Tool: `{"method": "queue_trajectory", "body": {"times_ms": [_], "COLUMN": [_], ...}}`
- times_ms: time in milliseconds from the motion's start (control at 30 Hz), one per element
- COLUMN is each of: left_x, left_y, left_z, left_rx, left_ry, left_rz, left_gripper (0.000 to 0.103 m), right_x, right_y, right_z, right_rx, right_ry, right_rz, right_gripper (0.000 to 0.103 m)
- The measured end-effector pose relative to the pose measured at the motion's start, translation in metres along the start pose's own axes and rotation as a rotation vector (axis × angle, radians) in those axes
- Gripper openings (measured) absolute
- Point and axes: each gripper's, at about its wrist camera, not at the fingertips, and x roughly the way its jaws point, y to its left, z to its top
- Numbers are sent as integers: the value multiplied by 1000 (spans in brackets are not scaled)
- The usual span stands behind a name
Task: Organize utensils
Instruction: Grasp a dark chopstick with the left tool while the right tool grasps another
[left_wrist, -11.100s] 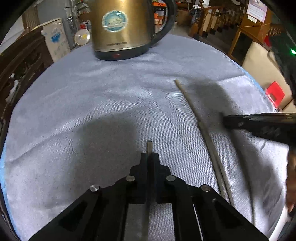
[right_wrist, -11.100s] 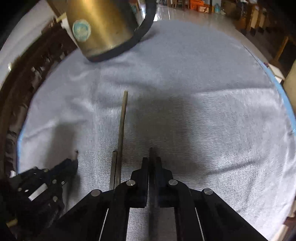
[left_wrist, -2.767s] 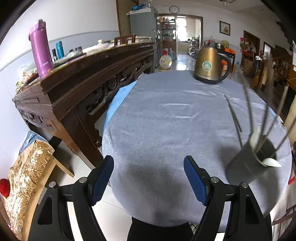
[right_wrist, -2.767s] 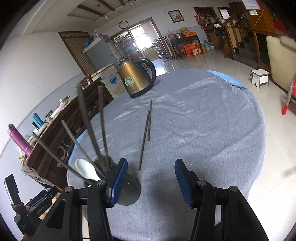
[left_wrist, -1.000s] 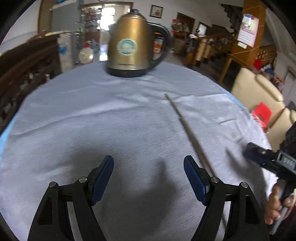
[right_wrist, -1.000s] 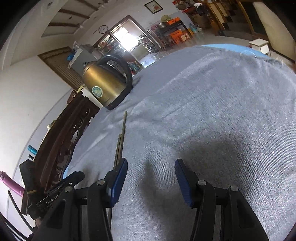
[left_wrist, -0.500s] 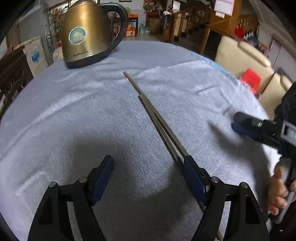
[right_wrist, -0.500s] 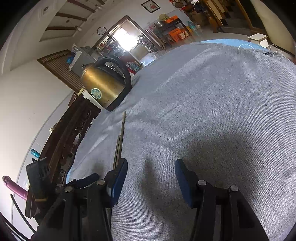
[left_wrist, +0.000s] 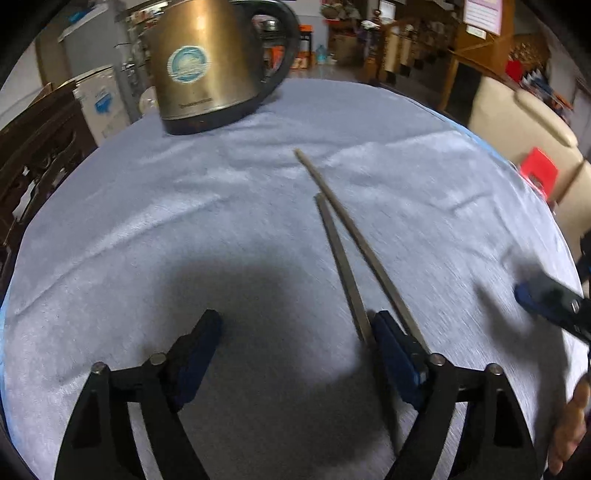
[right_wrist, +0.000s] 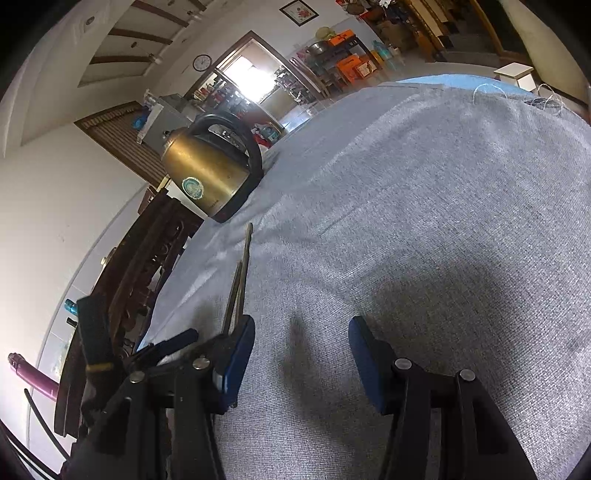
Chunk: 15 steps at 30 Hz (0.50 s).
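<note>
Left gripper (left_wrist: 295, 332) spread, now nearer chopsticks (left_wrist: 347, 240); right gripper (right_wrist: 301, 343) spread, unmoved.

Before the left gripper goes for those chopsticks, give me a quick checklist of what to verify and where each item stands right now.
1. Left gripper open: ok, nothing between the pads.
2. Chopsticks lying flat on the table cloth: ok, side by side, far tips staggered.
3. Chopsticks centred between the jaws: not ok, they run past the right-hand finger.
4. Right gripper clear of the chopsticks: ok, open and empty, off to the side.
5. Kettle out of the way: ok, at the table's far side.
</note>
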Motion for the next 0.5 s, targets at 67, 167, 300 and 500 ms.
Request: {"method": "queue_trajectory", "body": {"times_ms": [67,167,300,500], "left_x": [1,2,5,4], "left_y": [6,17,33,57], "left_z": [6,13,17,6], "left_rx": [-22,-51,-98,-266], "left_ry": [-9,-21,-38,-108], "left_rz": [15,28,0,-103], "left_gripper": [61,33,11,8], "right_x": [0,1,1,5], "right_y": [1,3,3,8], "right_z": [0,-1,-1,-1], "right_rx": [-7,-15,-18,-39], "right_ry": [0,2,1,5], "right_rz": [-4,-7,-11,-34], "right_gripper": [57,57,57,56]}}
